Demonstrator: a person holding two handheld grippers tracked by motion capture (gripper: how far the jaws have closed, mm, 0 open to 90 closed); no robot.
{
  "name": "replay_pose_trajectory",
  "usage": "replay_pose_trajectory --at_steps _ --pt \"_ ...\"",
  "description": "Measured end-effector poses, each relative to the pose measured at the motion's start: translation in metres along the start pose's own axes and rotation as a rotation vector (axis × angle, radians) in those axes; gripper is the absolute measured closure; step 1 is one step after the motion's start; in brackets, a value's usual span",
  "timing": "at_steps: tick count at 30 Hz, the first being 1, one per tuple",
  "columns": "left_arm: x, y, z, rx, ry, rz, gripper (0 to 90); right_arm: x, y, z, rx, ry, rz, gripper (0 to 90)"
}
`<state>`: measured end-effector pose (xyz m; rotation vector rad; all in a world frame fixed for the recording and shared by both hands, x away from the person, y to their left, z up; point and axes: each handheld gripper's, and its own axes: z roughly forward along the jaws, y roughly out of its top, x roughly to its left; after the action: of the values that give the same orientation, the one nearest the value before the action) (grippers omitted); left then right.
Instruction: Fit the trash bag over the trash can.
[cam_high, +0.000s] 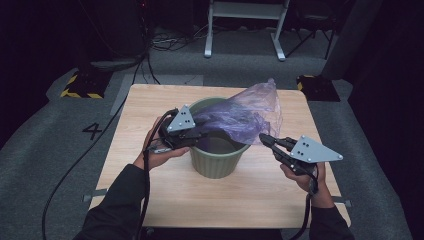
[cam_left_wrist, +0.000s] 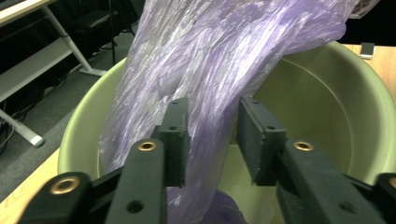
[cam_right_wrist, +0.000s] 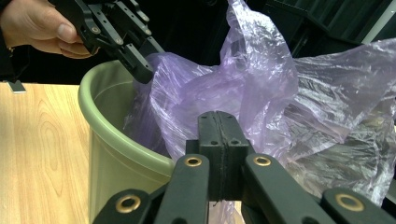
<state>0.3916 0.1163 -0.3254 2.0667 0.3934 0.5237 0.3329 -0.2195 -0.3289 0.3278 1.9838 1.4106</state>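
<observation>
Right gripper (cam_right_wrist: 218, 140) pinches the purple bin liner (cam_right_wrist: 261, 93); left gripper (cam_left_wrist: 212, 140) half-open around it. Spread the film over the green bin's (cam_high: 217, 162) rim evenly, no yanking.

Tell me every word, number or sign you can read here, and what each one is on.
"4": a dark numeral on the grey floor, left of the table.
Yellow-and-black hazard stripes, no words: on the floor block at far left.
Nothing printed shows on the green bin or the purple bag.
</observation>
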Motion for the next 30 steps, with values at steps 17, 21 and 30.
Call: replay_pose_trajectory --at_steps 17,21,30 --pt "-0.015 0.016 0.019 0.064 -0.072 0.015 40.0 0.006 0.016 0.001 -0.027 -0.003 -0.031 90.0" --pt "-0.013 0.017 0.005 -0.024 -0.061 -0.004 22.7 0.006 0.019 0.001 -0.04 -0.01 -0.035 90.0" --pt "-0.032 0.03 -0.005 -0.065 -0.101 0.071 27.9 0.017 0.029 0.008 -0.03 0.016 -0.076 90.0"
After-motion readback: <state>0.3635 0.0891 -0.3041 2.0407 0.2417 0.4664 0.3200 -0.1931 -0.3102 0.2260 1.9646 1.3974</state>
